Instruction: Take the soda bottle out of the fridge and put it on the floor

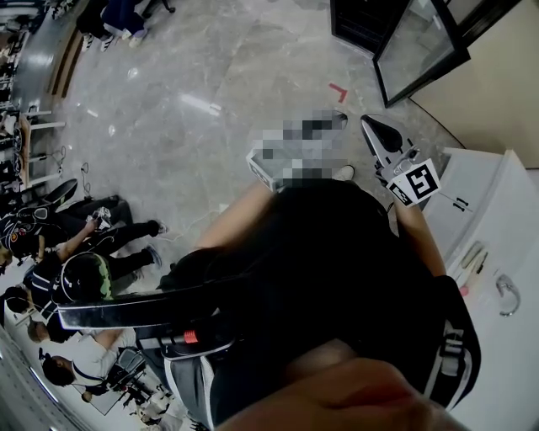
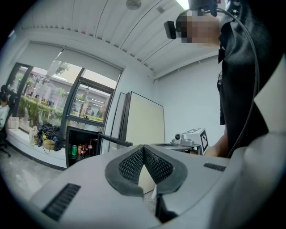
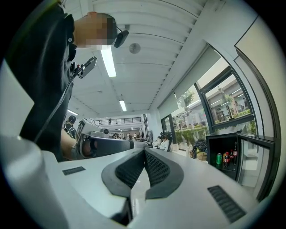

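The small black fridge [image 2: 83, 149] stands open on the floor by the window, its glass door [image 3: 257, 163] swung out. On its shelf are a green can [image 2: 74, 150], red cans and dark soda bottles [image 3: 233, 154]; I cannot tell them apart further. My left gripper [image 2: 143, 147] is held level, far from the fridge, shut with nothing between its pads. My right gripper [image 3: 144, 151] is also level and shut on nothing, with the fridge off to its right. In the head view the fridge [image 1: 362, 23] lies ahead, beyond the right gripper [image 1: 368, 123].
A white cabinet [image 1: 497, 227] with a metal handle stands close at my right. A cream panel [image 2: 144, 120] leans on the wall beside the fridge. People sit and crouch with bags [image 1: 93, 223] on the grey marble floor [image 1: 194, 101] at my left.
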Demonstrator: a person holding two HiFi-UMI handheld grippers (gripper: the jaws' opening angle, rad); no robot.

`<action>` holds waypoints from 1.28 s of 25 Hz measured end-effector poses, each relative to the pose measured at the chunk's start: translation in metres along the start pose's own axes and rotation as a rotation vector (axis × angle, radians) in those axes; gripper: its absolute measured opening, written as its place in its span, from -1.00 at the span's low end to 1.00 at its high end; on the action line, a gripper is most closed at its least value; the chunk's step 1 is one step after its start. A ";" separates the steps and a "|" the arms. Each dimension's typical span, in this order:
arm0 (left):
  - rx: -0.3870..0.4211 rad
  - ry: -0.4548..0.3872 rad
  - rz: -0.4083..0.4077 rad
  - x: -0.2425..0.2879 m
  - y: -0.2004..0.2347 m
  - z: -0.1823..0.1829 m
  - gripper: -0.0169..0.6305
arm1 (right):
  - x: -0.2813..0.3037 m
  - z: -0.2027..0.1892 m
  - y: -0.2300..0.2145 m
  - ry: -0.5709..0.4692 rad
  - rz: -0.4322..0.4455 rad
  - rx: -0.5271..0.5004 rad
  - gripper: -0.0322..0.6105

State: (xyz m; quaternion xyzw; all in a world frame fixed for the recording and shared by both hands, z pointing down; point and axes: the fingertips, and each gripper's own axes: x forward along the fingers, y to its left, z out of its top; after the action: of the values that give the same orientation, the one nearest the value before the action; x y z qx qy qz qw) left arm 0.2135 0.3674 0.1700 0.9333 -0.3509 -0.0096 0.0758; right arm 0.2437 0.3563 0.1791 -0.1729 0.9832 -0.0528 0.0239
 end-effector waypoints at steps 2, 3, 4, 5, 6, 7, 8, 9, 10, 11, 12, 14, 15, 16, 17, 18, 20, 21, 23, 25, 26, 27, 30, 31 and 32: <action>-0.003 0.007 0.003 0.003 0.003 -0.001 -0.95 | 0.000 0.001 -0.009 -0.011 -0.006 0.019 -0.86; -0.001 0.012 0.005 0.005 0.007 -0.001 -0.95 | 0.002 0.002 -0.013 -0.021 -0.009 0.028 -0.86; 0.000 0.016 0.008 0.006 0.011 -0.002 -0.95 | 0.006 0.003 -0.017 -0.028 -0.012 0.033 -0.86; 0.000 0.017 0.012 0.007 0.017 -0.002 -0.95 | 0.010 0.003 -0.021 -0.031 -0.014 0.033 -0.86; -0.002 0.014 0.014 0.007 0.024 -0.001 -0.95 | 0.015 0.004 -0.024 -0.030 -0.016 0.028 -0.86; -0.005 0.009 0.013 0.008 0.031 0.000 -0.95 | 0.021 0.004 -0.028 -0.026 -0.017 0.020 -0.86; -0.007 0.003 0.010 0.008 0.038 0.002 -0.95 | 0.027 0.004 -0.031 -0.022 -0.019 0.012 -0.86; -0.006 -0.002 0.004 0.007 0.046 0.004 -0.95 | 0.034 0.004 -0.034 -0.017 -0.020 0.004 -0.86; -0.004 -0.004 -0.003 0.006 0.053 0.006 -0.95 | 0.042 0.004 -0.037 -0.011 -0.023 -0.004 -0.86; -0.002 -0.006 -0.010 0.005 0.062 0.008 -0.95 | 0.050 0.004 -0.039 -0.005 -0.026 -0.010 -0.86; -0.001 -0.007 -0.017 0.003 0.071 0.009 -0.95 | 0.059 0.004 -0.042 -0.001 -0.030 -0.015 -0.86; -0.002 -0.011 -0.032 -0.001 0.092 0.012 -0.95 | 0.079 0.006 -0.046 0.006 -0.039 -0.021 -0.86; -0.004 -0.012 -0.042 -0.003 0.103 0.014 -0.95 | 0.091 0.007 -0.048 0.010 -0.046 -0.025 -0.86; -0.004 -0.014 -0.052 -0.005 0.114 0.016 -0.95 | 0.103 0.007 -0.051 0.015 -0.052 -0.028 -0.86; -0.005 -0.016 -0.064 -0.007 0.125 0.018 -0.95 | 0.114 0.007 -0.054 0.021 -0.060 -0.031 -0.86; -0.005 -0.017 -0.075 -0.009 0.135 0.019 -0.95 | 0.125 0.007 -0.057 0.026 -0.068 -0.033 -0.86; -0.003 -0.017 -0.098 -0.013 0.155 0.022 -0.95 | 0.146 0.008 -0.063 0.031 -0.087 -0.034 -0.86; 0.000 -0.015 -0.108 -0.014 0.164 0.023 -0.95 | 0.156 0.008 -0.066 0.032 -0.097 -0.035 -0.86; 0.006 -0.013 -0.123 -0.018 0.184 0.023 -0.95 | 0.174 0.006 -0.071 0.036 -0.116 -0.037 -0.86; 0.007 -0.014 -0.139 -0.021 0.201 0.024 -0.95 | 0.189 0.005 -0.077 0.039 -0.137 -0.040 -0.86; 0.008 -0.014 -0.149 -0.023 0.208 0.025 -0.95 | 0.195 0.005 -0.079 0.040 -0.148 -0.043 -0.86; 0.011 -0.013 -0.160 -0.025 0.214 0.026 -0.95 | 0.200 0.004 -0.080 0.040 -0.158 -0.046 -0.86; 0.029 -0.006 -0.186 -0.028 0.233 0.024 -0.95 | 0.215 -0.001 -0.087 0.042 -0.183 -0.049 -0.86; 0.030 -0.005 -0.189 -0.028 0.239 0.023 -0.95 | 0.219 -0.004 -0.090 0.043 -0.189 -0.047 -0.86; 0.026 -0.005 -0.190 -0.027 0.245 0.022 -0.95 | 0.221 -0.006 -0.092 0.045 -0.193 -0.045 -0.86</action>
State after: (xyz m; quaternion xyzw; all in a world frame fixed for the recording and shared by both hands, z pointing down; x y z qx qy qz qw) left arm 0.0319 0.2005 0.1834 0.9632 -0.2613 -0.0144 0.0616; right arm 0.0665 0.1948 0.1887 -0.2663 0.9632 -0.0368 -0.0072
